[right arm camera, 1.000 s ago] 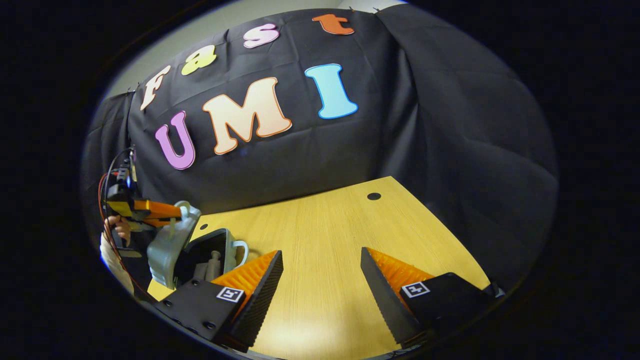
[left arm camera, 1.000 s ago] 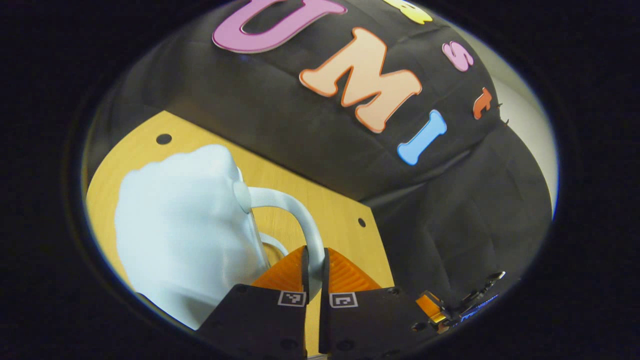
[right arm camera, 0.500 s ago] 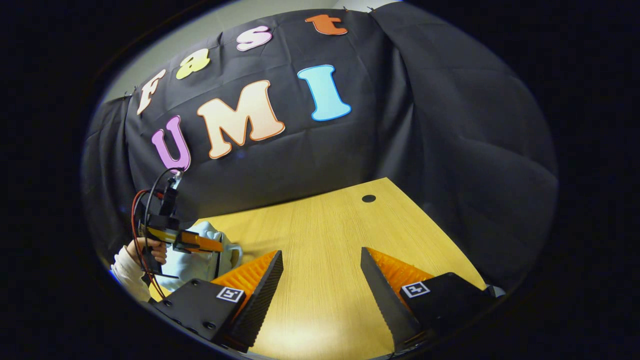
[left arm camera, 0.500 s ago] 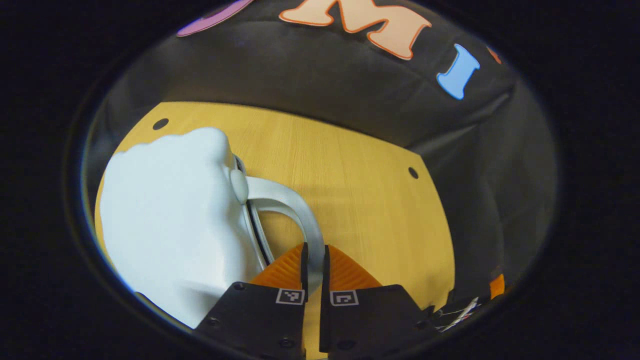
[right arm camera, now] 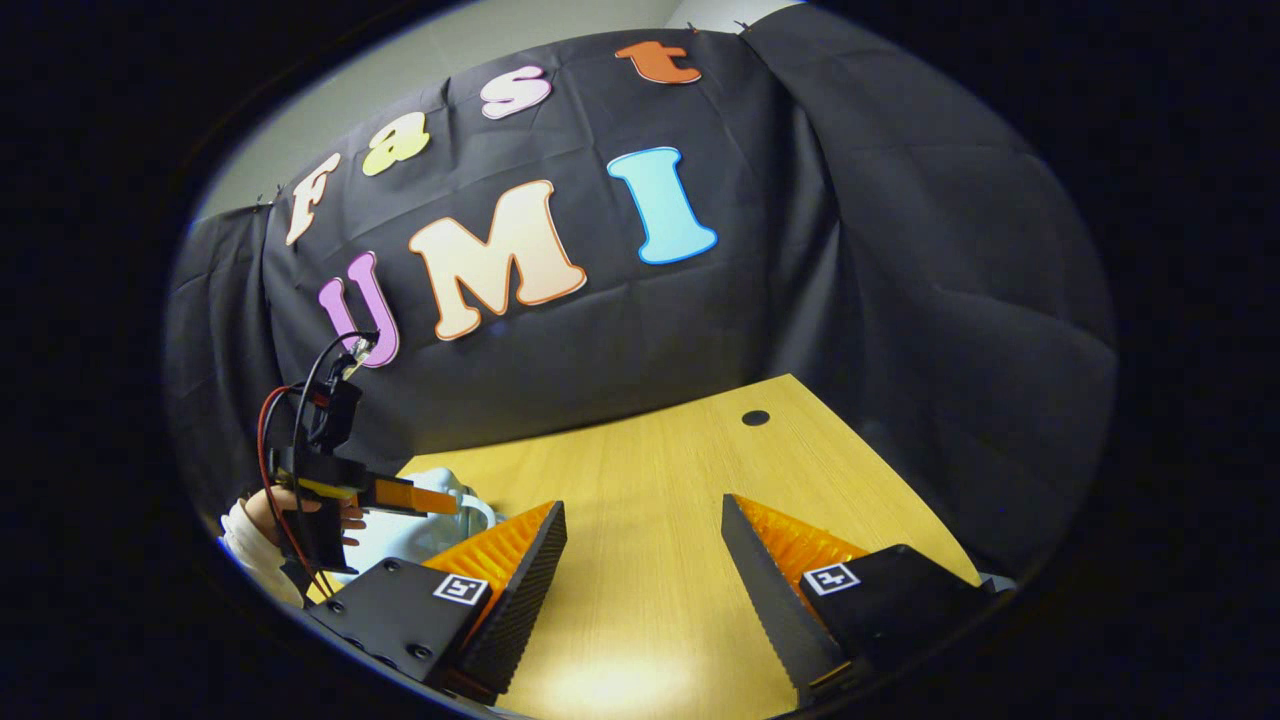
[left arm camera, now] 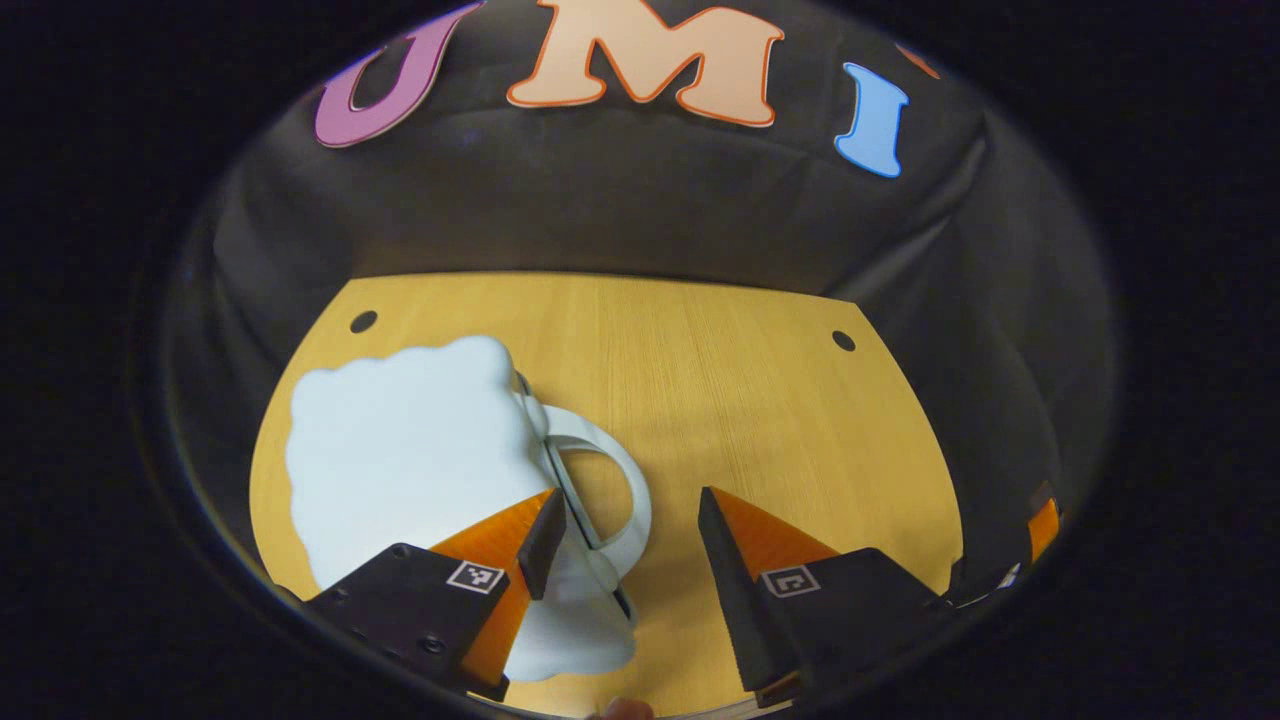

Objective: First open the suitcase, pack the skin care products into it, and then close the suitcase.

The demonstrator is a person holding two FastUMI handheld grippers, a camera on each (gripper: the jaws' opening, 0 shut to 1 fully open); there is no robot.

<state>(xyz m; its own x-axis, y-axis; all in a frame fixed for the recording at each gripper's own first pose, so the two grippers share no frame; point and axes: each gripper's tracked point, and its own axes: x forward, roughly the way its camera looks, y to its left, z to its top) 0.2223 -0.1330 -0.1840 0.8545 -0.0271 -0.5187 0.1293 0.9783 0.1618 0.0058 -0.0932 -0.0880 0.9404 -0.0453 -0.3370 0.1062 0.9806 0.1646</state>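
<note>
A small pale-blue suitcase [left arm camera: 410, 450] with a wavy outline lies closed and flat on the wooden table [left arm camera: 730, 400]. Its white loop handle [left arm camera: 625, 480] points toward me. My left gripper [left arm camera: 625, 530] hovers just above the handle, open, with nothing between its fingers. In the right gripper view the suitcase [right arm camera: 420, 525] sits at the far left, partly hidden behind the left gripper [right arm camera: 400, 495], which a hand [right arm camera: 265, 510] holds. My right gripper [right arm camera: 645, 540] is open over bare table [right arm camera: 650, 480]. The skin care products are hidden.
The table has round holes [left arm camera: 843, 340] near its back corners and one hole [right arm camera: 755, 417] at the right. Black cloth walls close in behind and at both sides. Bare wood stretches to the right of the suitcase.
The left gripper lowered the lid by its handle until the suitcase lay shut, then let go and opened. The right gripper stayed open and barely moved.
</note>
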